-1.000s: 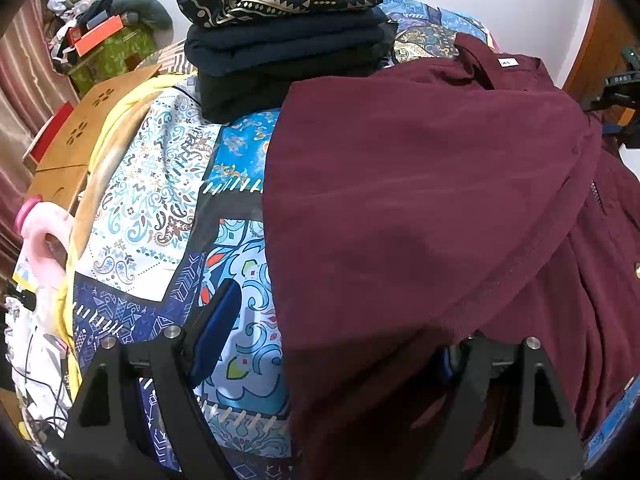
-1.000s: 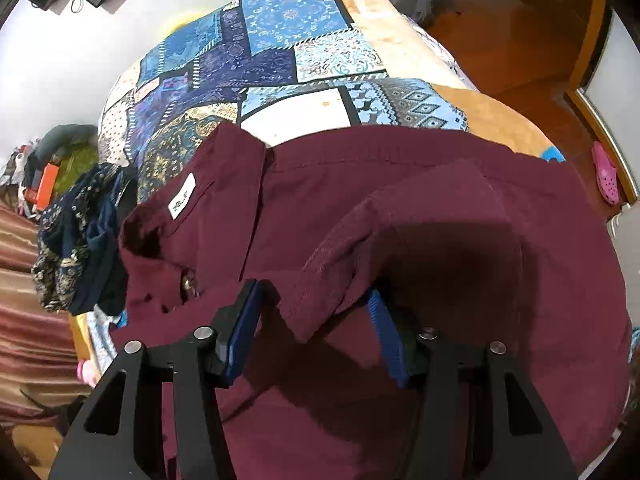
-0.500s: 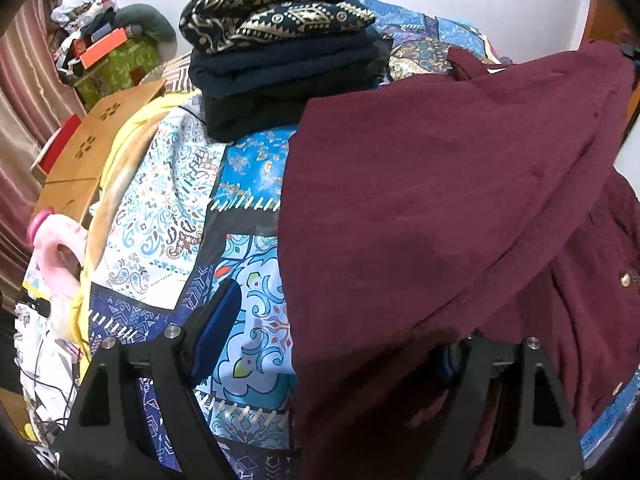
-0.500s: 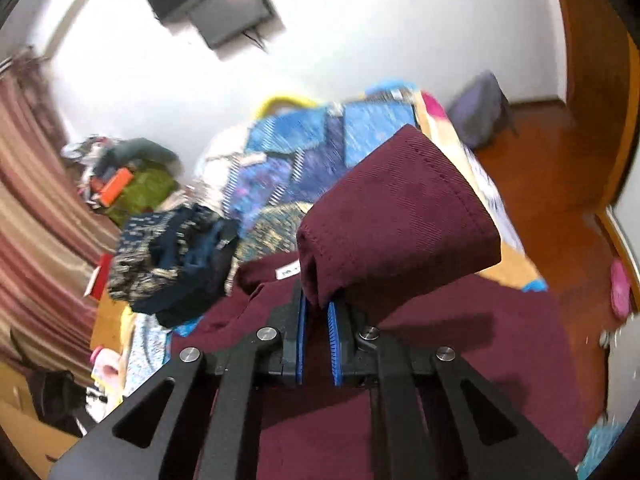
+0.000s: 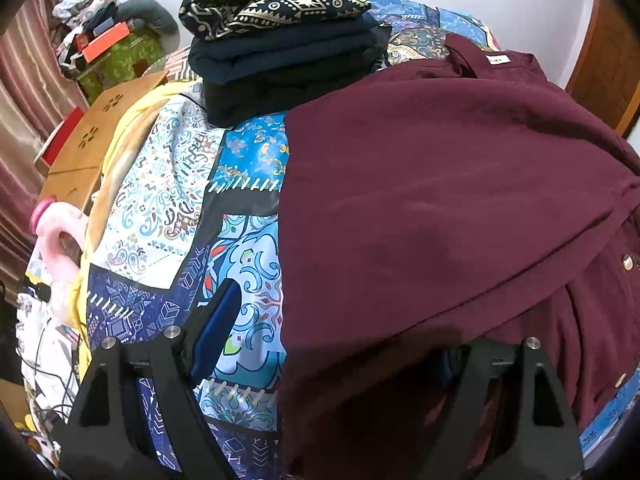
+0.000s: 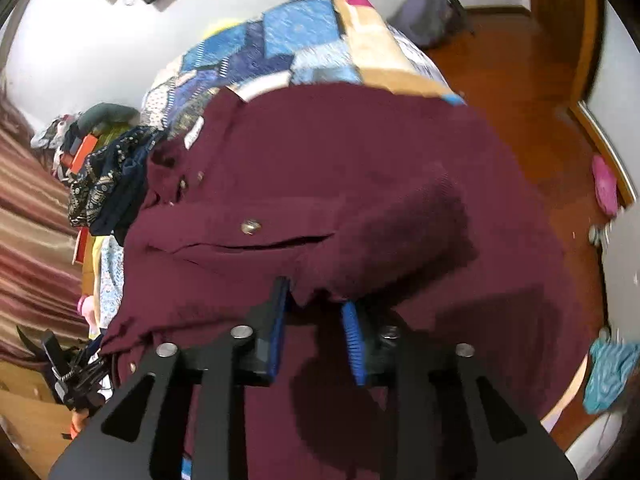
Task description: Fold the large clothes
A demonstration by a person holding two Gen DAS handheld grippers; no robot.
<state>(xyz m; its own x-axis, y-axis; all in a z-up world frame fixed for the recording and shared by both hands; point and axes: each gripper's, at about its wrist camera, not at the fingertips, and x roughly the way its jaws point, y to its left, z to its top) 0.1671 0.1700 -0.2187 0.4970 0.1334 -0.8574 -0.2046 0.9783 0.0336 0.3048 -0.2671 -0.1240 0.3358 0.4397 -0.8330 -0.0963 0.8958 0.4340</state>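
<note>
A large maroon button shirt [image 5: 440,200] lies spread on the patchwork bedspread [image 5: 168,200], its left side folded over the body. It also fills the right wrist view [image 6: 340,168]. My left gripper [image 5: 332,332] is open, its right finger hidden under the shirt's near edge and its left finger over the bedspread. My right gripper [image 6: 316,316] is open just above the shirt, with the sleeve cuff [image 6: 392,240] lying loose in front of its blue pads.
A stack of folded dark clothes [image 5: 280,40] sits at the far end of the bed. Wooden furniture [image 5: 84,140] and clutter stand to the left. A wooden floor [image 6: 520,80] with a pink slipper [image 6: 604,184] lies beyond the bed's right edge.
My right gripper, shut on the sleeve cuff and lifted half a second ago, has come down over the shirt and opened, letting the cuff go. The left gripper has barely moved.
</note>
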